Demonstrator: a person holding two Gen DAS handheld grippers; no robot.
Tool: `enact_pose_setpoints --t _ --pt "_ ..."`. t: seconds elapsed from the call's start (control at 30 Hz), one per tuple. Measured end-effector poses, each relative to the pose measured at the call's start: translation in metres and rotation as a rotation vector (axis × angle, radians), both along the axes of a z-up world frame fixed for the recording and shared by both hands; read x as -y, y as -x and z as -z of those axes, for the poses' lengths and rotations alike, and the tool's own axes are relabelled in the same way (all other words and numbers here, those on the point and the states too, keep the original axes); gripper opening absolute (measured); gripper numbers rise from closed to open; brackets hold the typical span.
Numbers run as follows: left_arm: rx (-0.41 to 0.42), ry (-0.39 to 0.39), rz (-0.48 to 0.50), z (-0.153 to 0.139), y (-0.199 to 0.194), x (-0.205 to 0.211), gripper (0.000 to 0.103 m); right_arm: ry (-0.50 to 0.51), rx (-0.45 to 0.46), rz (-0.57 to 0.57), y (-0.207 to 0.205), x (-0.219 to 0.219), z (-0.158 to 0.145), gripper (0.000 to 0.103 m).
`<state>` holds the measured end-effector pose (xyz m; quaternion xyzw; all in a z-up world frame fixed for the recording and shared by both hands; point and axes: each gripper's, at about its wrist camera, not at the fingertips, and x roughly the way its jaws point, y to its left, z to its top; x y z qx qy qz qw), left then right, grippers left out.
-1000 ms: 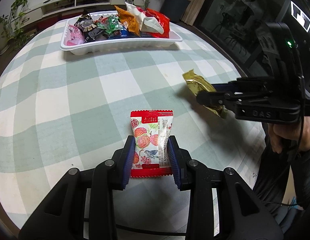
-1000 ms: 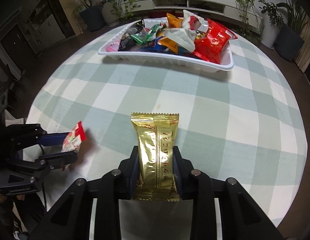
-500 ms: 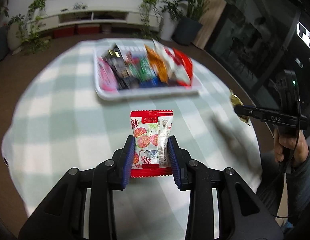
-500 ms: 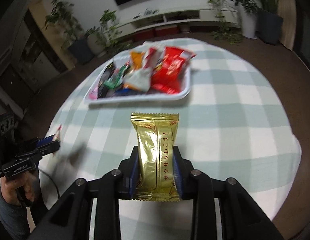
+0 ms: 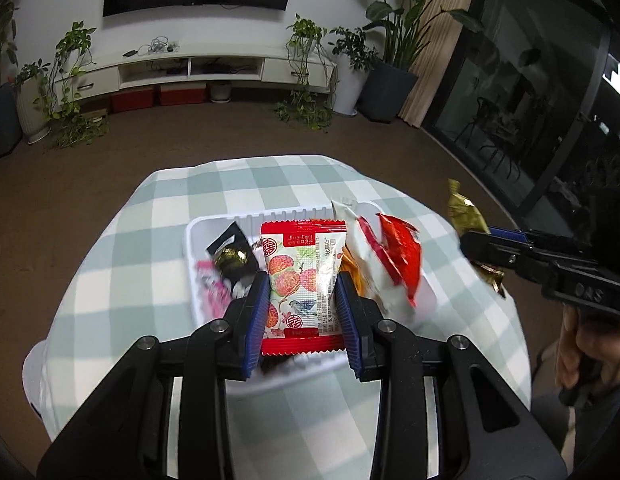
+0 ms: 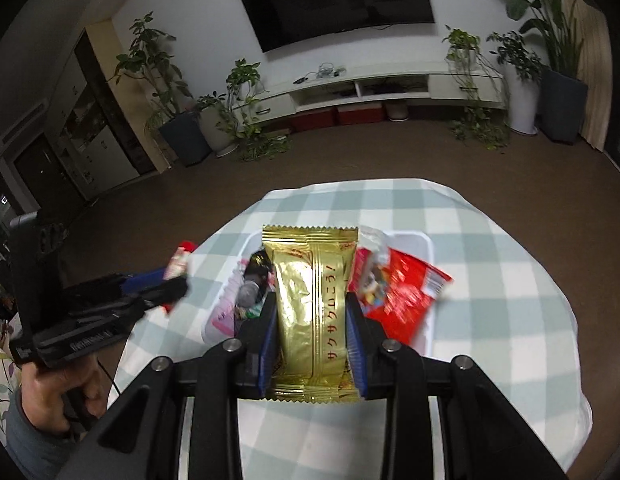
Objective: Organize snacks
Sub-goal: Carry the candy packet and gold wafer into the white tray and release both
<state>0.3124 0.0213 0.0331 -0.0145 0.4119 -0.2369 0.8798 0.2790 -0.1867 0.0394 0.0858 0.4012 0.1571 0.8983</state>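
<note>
Two claws hovering above checked bench (image 5: 121, 264), each carrying one snack toward white tray (image 5: 188, 240) for sorting: left claw (image 5: 301, 312) clamping red lychee packet (image 5: 299, 280), right claw (image 6: 312, 332) clamping gold wafer packet (image 6: 310, 304), both poised over heaped snacks.
</note>
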Motion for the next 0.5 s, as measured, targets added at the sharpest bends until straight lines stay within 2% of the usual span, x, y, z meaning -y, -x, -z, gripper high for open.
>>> enact_pose_setpoints --t 0.3,0.5 --pt "-0.058 -0.038 -0.008 0.059 -0.04 0.023 0.031 0.071 -0.09 -0.011 -0.059 -0.028 0.046 0.033" --pt "-0.076 -0.046 -0.018 0.081 -0.053 0.024 0.031 0.118 -0.112 0.005 -0.076 -0.033 0.071 0.033"
